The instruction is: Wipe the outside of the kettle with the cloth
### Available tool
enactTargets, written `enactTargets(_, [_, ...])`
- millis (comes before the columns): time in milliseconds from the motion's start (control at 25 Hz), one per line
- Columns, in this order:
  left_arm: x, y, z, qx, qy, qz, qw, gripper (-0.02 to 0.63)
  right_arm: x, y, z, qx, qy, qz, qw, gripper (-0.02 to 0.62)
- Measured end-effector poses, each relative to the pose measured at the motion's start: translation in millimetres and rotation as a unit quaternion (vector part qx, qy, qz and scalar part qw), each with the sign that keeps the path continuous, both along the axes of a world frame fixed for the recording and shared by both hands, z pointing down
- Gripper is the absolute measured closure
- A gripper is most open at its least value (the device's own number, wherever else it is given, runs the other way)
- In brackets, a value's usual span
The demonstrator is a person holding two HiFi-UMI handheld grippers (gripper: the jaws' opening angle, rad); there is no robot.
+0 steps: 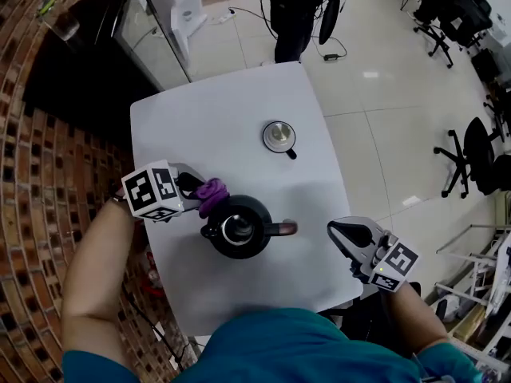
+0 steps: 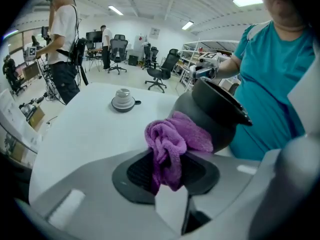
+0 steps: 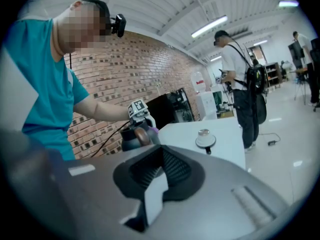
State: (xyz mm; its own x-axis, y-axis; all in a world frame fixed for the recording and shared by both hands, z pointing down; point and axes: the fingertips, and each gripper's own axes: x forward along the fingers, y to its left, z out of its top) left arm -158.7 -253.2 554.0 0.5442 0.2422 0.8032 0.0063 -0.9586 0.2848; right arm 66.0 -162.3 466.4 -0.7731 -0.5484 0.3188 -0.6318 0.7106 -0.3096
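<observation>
A black kettle [image 1: 239, 230] stands lidless near the front of the white table [image 1: 200, 126], its handle [image 1: 283, 228] pointing right. My left gripper [image 1: 197, 190] is shut on a bunched purple cloth [image 1: 212, 197], which presses against the kettle's upper left side. In the left gripper view the cloth [image 2: 172, 146] bulges out of the jaws and touches the kettle's wall [image 2: 205, 116]. My right gripper [image 1: 345, 234] hovers to the right of the handle, apart from it, shut and holding nothing. From the right gripper view the kettle [image 3: 131, 137] is small and far off.
The kettle's lid [image 1: 279, 136] lies by itself further back on the table. A person [image 1: 297, 10] stands beyond the far edge. A brick wall [image 1: 36, 190] runs along the left, and office chairs [image 1: 471, 154] stand on the floor to the right.
</observation>
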Motion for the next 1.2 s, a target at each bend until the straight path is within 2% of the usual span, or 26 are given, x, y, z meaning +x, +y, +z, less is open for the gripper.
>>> enactTargets(160, [5, -1, 26, -0.02, -0.018, -0.009, 0.9996, 0.484, 9, -6, 3, 0.0, -0.008, 0.009, 1.0, 0.592])
enactTargets(240, [1, 0, 41, -0.027, -0.041, -0.005, 0.9988, 0.485, 13, -6, 4, 0.0, -0.012, 0.013, 1.0, 0.592])
enactTargets(360, [-7, -7, 44, -0.01, -0.083, 0.041, 0.9957, 0.485, 21, -6, 4, 0.001, -0.021, 0.023, 1.0, 0.592])
enactTargets(480, [6, -33, 8, 0.01, -0.08, 0.091, 0.9926, 0.484, 33, -6, 5, 0.002, -0.031, 0.036, 0.999, 0.592])
enactTargets(560, [21, -43, -16, 0.008, -0.074, 0.13, 0.9888, 0.484, 41, -8, 7, 0.002, -0.035, 0.042, 0.998, 0.592])
enactTargets(640, [33, -39, -27, -0.004, -0.079, 0.194, 0.9777, 0.483, 46, -8, 8, 0.002, -0.04, 0.047, 0.998, 0.592])
enactTargets(720, [39, -23, -23, -0.024, -0.104, 0.268, 0.9574, 0.484, 51, -7, 10, 0.001, -0.043, 0.051, 0.998, 0.592])
enactTargets(800, [46, -10, -8, -0.034, -0.135, 0.317, 0.9381, 0.485, 57, -6, 13, -0.001, -0.047, 0.057, 0.997, 0.592])
enactTargets(840, [50, -8, 1, -0.034, -0.144, 0.329, 0.9325, 0.485, 60, -6, 14, -0.002, -0.049, 0.06, 0.997, 0.592])
enactTargets(920, [60, -7, 20, -0.035, -0.148, 0.336, 0.9295, 0.486, 67, -6, 17, -0.004, -0.052, 0.066, 0.996, 0.592])
enactTargets(1040, [65, -6, 42, -0.049, -0.153, 0.329, 0.9304, 0.486, 75, -4, 19, -0.006, -0.057, 0.074, 0.996, 0.592])
enactTargets(1200, [69, -12, 43, -0.051, -0.16, 0.336, 0.9268, 0.486, 87, -4, 21, -0.007, -0.063, 0.086, 0.994, 0.592])
